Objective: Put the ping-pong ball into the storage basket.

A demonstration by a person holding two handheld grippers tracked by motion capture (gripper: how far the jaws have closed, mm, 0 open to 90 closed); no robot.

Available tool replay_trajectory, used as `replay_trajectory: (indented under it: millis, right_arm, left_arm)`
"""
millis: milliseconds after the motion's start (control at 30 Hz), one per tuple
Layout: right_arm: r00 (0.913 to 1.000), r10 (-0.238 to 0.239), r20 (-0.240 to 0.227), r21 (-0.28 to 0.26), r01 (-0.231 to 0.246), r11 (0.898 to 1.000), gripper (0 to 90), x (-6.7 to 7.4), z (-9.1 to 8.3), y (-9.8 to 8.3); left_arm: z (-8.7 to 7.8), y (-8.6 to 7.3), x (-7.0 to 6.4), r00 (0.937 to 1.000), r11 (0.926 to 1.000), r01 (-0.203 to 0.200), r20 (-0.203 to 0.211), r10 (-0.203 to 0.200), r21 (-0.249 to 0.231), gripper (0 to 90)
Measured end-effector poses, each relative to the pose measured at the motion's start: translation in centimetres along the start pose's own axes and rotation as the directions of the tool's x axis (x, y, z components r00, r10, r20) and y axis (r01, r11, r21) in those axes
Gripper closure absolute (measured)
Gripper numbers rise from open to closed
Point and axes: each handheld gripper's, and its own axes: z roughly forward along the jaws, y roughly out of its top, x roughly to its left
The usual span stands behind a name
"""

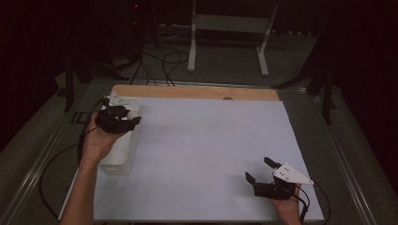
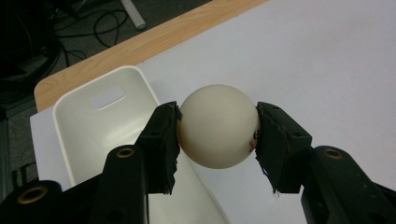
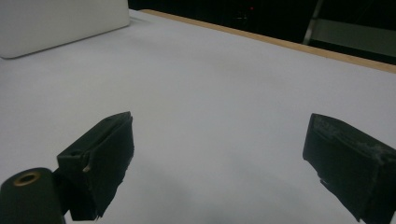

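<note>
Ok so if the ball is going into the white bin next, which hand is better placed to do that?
Left. The left tool already clamps the ball just past the white bin rim. The right tool sits open and empty at the table's far side.

smooth glossy ball (image 2: 218, 127), glossy plastic bin (image 2: 95, 122), matt white table (image 1: 211, 154) with wood edge (image 1: 197, 92).

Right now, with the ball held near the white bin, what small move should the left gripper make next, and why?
Probably shift slightly further over the white bin before opening. The left gripper is shut on the ball, which hangs at the bin's edge, not clearly over its inside.
</note>
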Motion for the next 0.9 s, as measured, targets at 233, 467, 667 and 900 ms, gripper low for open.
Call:
replay_trajectory:
  millis: [233,467,667,900]
  right_arm:
    - [1.0000,-0.001,-0.001,-0.001,0.001,1.000,8.6,0.0,0.0,0.0]
    - [1.0000,-0.001,-0.001,0.001,0.001,1.000,8.6,0.0,0.0,0.0]
    - [1.0000,-0.001,-0.003,0.003,0.001,1.000,8.6,0.1,0.1,0.0]
    - [1.0000,-0.003,-0.003,0.005,0.003,1.000,8.6,0.0,0.1,0.0]
  left_arm:
    - [-0.2,-0.6,0.4,0.9999,1.0000,0.006,-0.008,-0.006,-0.005,51.2]
    - [-0.3,-1.3,0.7,0.9998,0.9999,0.015,-0.011,-0.015,-0.004,51.2]
    - [-0.3,-1.9,1.1,0.9996,0.9997,0.026,-0.013,-0.026,0.002,51.2]
    - [-0.3,-2.5,1.5,0.9991,0.9993,0.038,-0.016,-0.038,0.007,51.2]
